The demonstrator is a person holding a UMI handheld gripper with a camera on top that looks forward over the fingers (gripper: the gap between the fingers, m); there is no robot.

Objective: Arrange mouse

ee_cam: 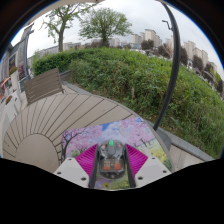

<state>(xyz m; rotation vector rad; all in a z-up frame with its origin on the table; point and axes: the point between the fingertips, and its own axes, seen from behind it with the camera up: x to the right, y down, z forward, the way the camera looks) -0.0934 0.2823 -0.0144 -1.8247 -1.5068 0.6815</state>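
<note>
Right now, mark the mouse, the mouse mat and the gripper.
mouse (111,157), gripper view, its top shell, held between the fingers.
mouse mat (95,133), gripper view, its patterned surface.
gripper (111,166), gripper view, midway between fingertips.

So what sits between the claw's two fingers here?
The gripper view shows the mouse between the claw fingers, resting on a colourful mouse mat; whether the pads press on it is unclear.

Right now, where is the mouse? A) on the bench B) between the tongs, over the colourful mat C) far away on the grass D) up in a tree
B: the mouse sits between the tongs, their pink pads close at each side, above the colourful mat on the round wooden table.
</note>
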